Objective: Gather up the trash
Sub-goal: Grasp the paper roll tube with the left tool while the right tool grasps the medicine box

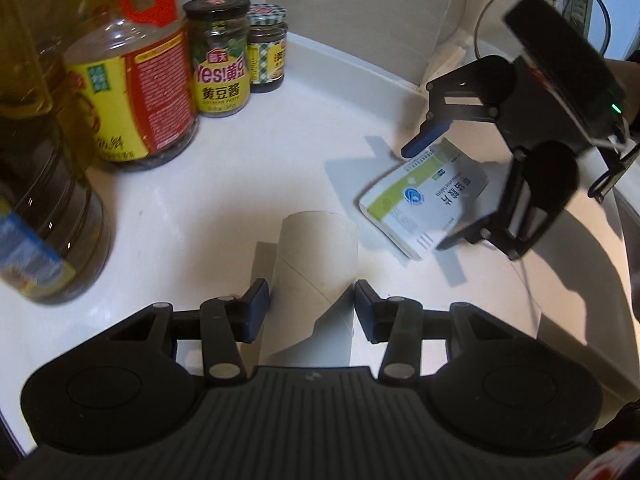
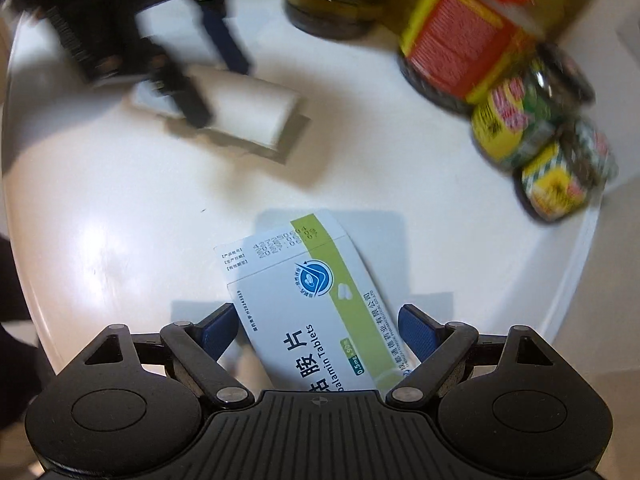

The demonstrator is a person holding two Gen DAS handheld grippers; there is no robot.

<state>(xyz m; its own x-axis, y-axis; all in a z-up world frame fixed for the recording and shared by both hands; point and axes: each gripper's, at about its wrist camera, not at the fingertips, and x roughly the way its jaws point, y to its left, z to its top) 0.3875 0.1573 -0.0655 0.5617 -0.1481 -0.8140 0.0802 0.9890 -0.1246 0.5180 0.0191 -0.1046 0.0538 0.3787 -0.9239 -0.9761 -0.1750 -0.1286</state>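
- You are at the pick-up step, with two pieces of trash lying on the white countertop [image 1: 280, 152]: a grey cardboard paper-roll tube [image 1: 316, 256] and, just beside it, a white-and-green tablet box [image 2: 316, 312].
- Your left gripper [image 1: 312, 304] straddles the tube; its blue pads sit at the tube's sides, but you cannot tell from this view whether they press it.
- Your right gripper [image 2: 316, 328] has its jaws spread wide, the box lying between them with a gap on each side, so it grips nothing yet.
- Next, you likely need to lower and square the right jaws across the box, then close.
- Keep clear of the oil bottle with the red-and-yellow label [image 1: 136, 92] and the sauce jars [image 1: 220, 56] behind.
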